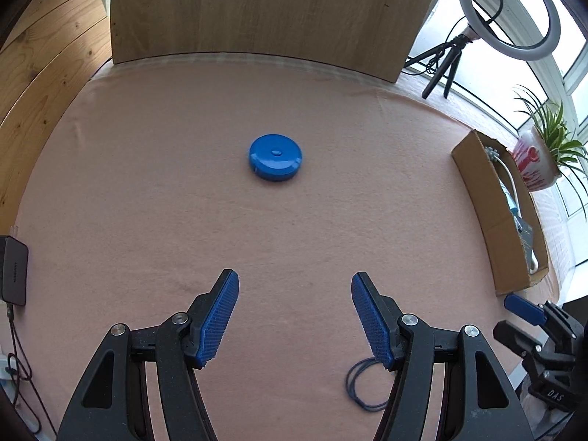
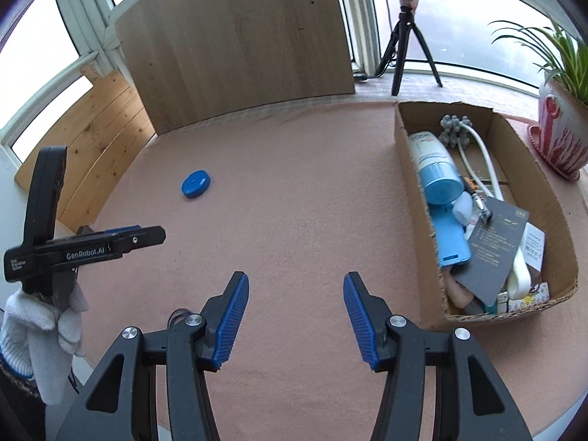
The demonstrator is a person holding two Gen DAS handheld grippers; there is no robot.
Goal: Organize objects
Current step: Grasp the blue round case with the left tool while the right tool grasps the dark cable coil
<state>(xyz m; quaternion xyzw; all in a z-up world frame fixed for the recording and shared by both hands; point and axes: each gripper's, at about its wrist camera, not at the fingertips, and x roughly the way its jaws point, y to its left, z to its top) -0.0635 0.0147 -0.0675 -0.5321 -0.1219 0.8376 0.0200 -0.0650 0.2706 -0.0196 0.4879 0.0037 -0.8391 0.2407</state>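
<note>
Blue ribbed pads of the left hand-held gripper (image 1: 295, 316) spread wide, holding nothing, low over the pink felt surface (image 1: 183, 202). Right hand-held gripper (image 2: 296, 318) likewise released, empty. A loop of thin blue cord (image 1: 362, 386) lies on the felt just under the left gripper's right finger, at about 5 o'clock in the left wrist view.

Farther out, dead ahead at 12 o'clock from the left gripper: a blue round disc (image 1: 275, 161), lying flat and alone, well apart from everything. From the right wrist view the same disc sits at 10 o'clock.

Cardboard box (image 2: 411, 169) at 2 o'clock from the right gripper, already crowded with bottles, cables, cards.

Judgement: disc is the likely next pick, left gripper best placed. Advance straight, keep the jaws level and low, straddle the disc across its width, close on the rim. It is shallow and smooth; pads riding high may slip over the top.
</note>
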